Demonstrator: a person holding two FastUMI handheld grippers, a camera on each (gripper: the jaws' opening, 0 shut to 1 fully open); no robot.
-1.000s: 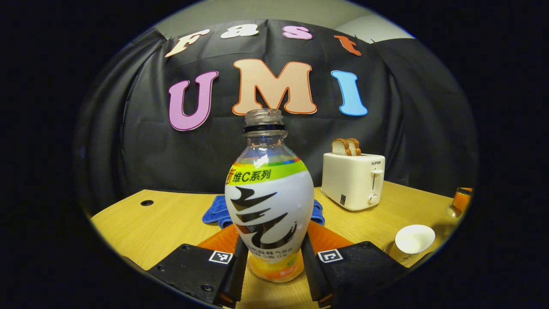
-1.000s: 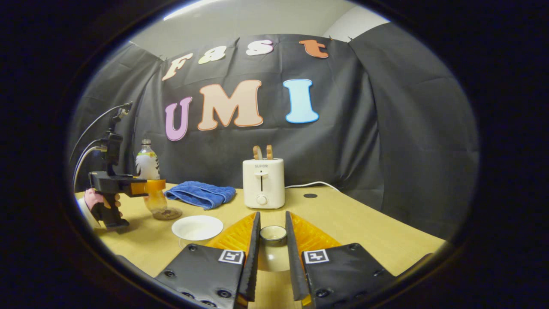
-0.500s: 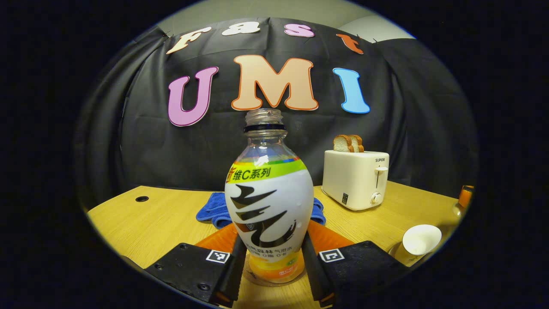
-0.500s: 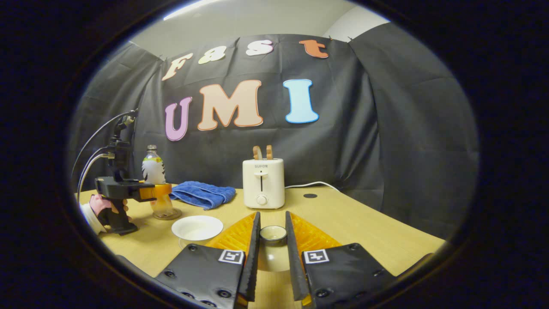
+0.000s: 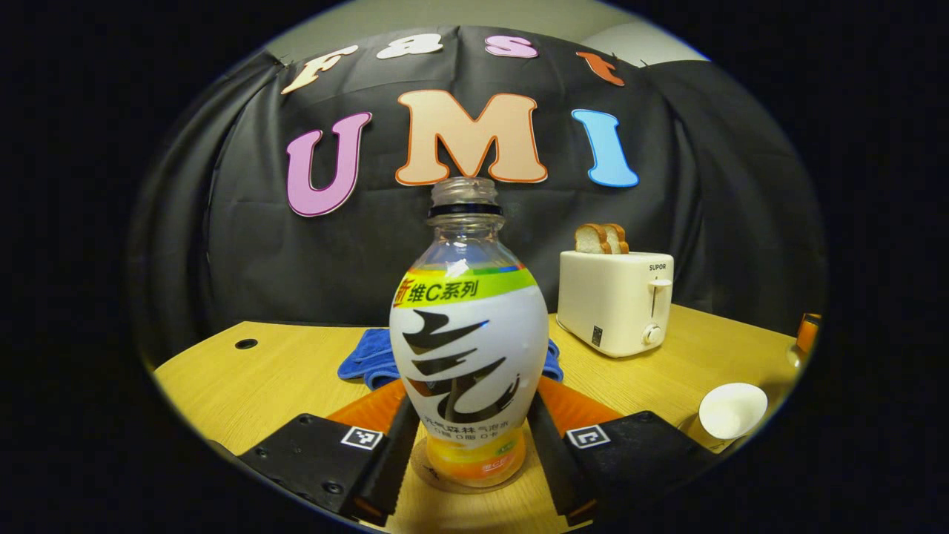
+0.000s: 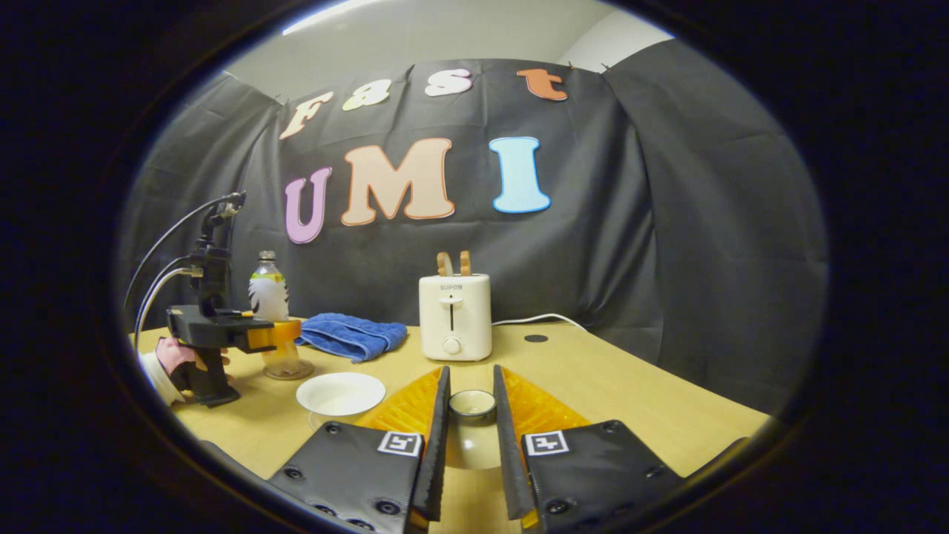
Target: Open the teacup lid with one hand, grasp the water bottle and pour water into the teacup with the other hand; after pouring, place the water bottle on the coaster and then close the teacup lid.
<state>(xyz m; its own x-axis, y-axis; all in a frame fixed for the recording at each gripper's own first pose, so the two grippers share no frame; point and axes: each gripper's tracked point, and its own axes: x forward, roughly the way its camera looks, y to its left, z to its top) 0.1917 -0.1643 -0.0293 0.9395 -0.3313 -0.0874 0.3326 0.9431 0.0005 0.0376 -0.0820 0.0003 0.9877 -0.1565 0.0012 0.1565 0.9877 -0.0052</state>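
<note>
Most of the job looks done already, judging by how things sit. Starting nearest in the left gripper view, the left gripper (image 5: 468, 452) is seen with its fingers spread either side of the water bottle (image 5: 465, 348); a thin gap can be made out on each side, so the bottle isn't being pinched, though contact low down can't be ruled out. The bottle stands upright with no cap, its base on a round coaster (image 5: 425, 472) on the table (image 5: 245, 378). So the bottle is taken as parked.

In the right gripper view, the right gripper (image 6: 465, 452) is pressed together on the teacup lid (image 6: 471, 404), the knob caught between both fingers. Just to its left the open teacup (image 6: 340, 394) is seen, white and uncovered; whether water is inside can't be told. Farther off are the left gripper and the hand (image 6: 175, 354) holding it beside the bottle.

What's left: the lid has to be carried across and set on the teacup. Behind it all, a blue towel (image 6: 348, 334) and a toaster (image 6: 454, 317) are parked, not part of it.
</note>
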